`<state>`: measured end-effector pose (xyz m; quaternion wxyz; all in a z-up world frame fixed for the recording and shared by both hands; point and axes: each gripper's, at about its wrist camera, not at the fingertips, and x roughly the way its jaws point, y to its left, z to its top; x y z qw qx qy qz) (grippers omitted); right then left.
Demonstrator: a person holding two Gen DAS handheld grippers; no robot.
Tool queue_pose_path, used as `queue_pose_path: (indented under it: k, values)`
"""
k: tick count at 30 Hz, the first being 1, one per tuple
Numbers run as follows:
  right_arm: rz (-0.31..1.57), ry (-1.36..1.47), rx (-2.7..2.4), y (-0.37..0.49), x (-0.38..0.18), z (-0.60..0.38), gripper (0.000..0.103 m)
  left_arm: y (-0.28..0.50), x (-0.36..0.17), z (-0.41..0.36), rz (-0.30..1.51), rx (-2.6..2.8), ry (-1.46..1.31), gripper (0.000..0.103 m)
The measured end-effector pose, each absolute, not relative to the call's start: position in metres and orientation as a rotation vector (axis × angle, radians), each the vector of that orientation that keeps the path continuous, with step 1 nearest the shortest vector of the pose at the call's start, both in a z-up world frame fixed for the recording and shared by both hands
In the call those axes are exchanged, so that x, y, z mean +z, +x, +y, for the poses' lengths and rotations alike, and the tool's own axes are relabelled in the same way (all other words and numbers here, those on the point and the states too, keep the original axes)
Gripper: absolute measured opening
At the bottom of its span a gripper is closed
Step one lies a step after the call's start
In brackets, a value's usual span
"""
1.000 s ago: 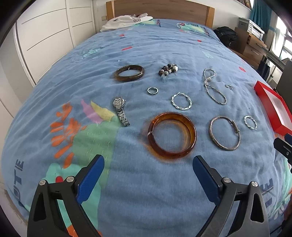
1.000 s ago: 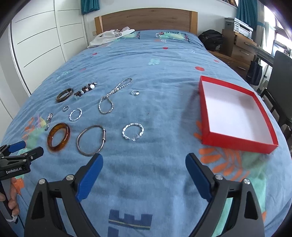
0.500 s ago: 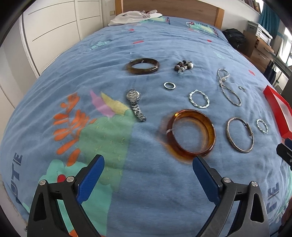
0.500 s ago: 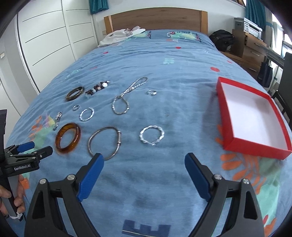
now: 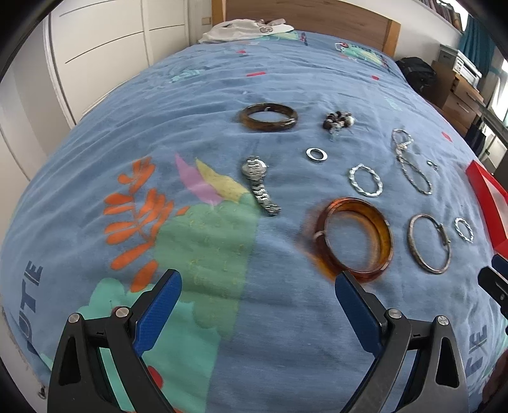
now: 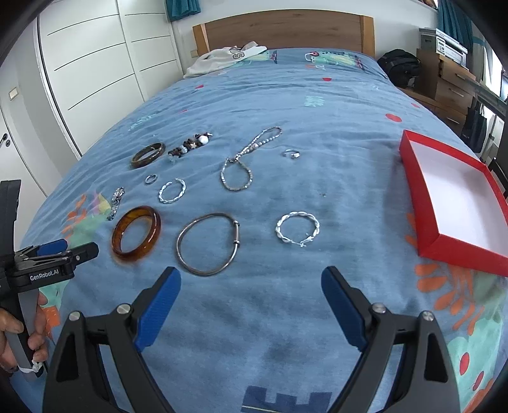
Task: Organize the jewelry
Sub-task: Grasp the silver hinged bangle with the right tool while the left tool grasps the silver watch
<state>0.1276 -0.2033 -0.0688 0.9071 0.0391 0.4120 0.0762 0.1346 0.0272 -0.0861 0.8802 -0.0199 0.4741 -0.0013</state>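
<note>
Jewelry lies spread on a blue bedspread. An amber bangle (image 5: 353, 235) (image 6: 136, 233) sits just beyond my left gripper's right finger. Near it are a silver watch (image 5: 259, 185), a dark bangle (image 5: 268, 116), a beaded bracelet (image 5: 338, 121), a small ring (image 5: 316, 154), a twisted silver bracelet (image 5: 365, 180), a thin metal bangle (image 6: 208, 243), a twisted hoop (image 6: 297, 227), a chain necklace (image 6: 243, 164) and a tiny ring (image 6: 291, 154). An empty red box (image 6: 457, 203) lies at the right. My left gripper (image 5: 257, 300) and right gripper (image 6: 250, 295) are both open and hold nothing.
A white garment (image 6: 222, 58) lies by the wooden headboard (image 6: 282, 30). White wardrobe doors (image 6: 85, 73) line the left side. A black bag (image 6: 398, 65) and drawers (image 6: 451, 82) stand at the right. A hand (image 6: 19, 330) holds the left tool at the bed's near-left edge.
Both views have shifted: the left gripper swung left, so the amber bangle now lies by its right finger. The right gripper also turned left, and the red box slid toward the right edge.
</note>
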Motion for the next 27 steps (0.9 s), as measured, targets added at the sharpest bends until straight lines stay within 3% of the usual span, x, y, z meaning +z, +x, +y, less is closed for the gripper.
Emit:
queue_pose_path:
  k: [8, 12, 27]
  values:
    - [0.85, 0.09, 0.113, 0.134, -0.07, -0.226, 0.088, 0.142, -0.087, 0.02, 0.984, -0.012, -0.038, 0.096]
    - [0.859, 0.099, 0.104, 0.141, -0.072, -0.236, 0.062, 0.152, -0.087, 0.027, 0.982, 0.013, -0.043, 0.096]
    - [0.864, 0.115, 0.143, 0.147, -0.077, -0.227, 0.062, 0.16, -0.09, 0.031, 0.979, 0.019, -0.049, 0.096]
